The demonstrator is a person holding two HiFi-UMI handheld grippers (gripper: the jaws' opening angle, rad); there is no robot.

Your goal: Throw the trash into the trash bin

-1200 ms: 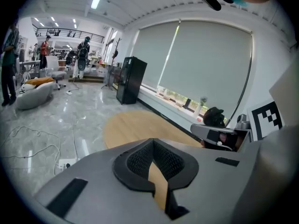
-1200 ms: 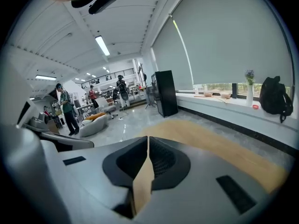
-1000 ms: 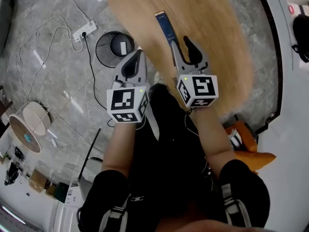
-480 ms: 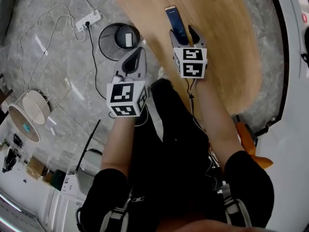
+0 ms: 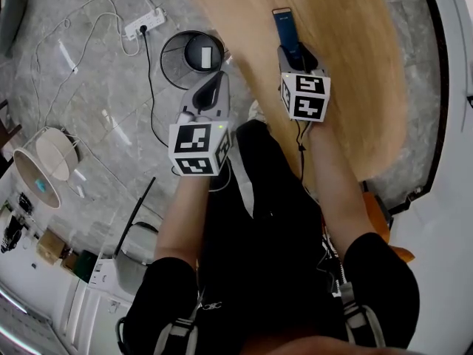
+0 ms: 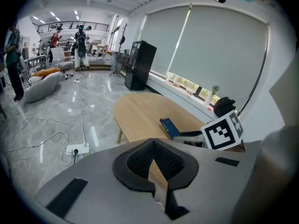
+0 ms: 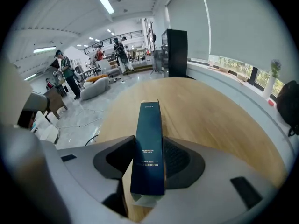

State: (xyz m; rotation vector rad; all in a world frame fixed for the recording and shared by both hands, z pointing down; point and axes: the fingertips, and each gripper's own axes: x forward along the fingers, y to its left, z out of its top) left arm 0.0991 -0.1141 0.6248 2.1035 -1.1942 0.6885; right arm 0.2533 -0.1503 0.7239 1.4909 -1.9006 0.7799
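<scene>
Now, right claw [image 7: 148,143] just narrowed onto a dark blue box [image 7: 150,118], gripping its sides, left claw [image 6: 153,144] closed, empty.

The dark blue box [image 7: 148,139] between the jaws of my right gripper [image 7: 148,161], which have just been closing on it, has tiny pale print. I can read "MODERN". The rest is too small.

The grey left gripper [image 5: 219,78] and right gripper [image 5: 298,50] carry black-and-white marker cubes [image 5: 198,148]; the person wears black clothing [image 5: 259,228].
</scene>
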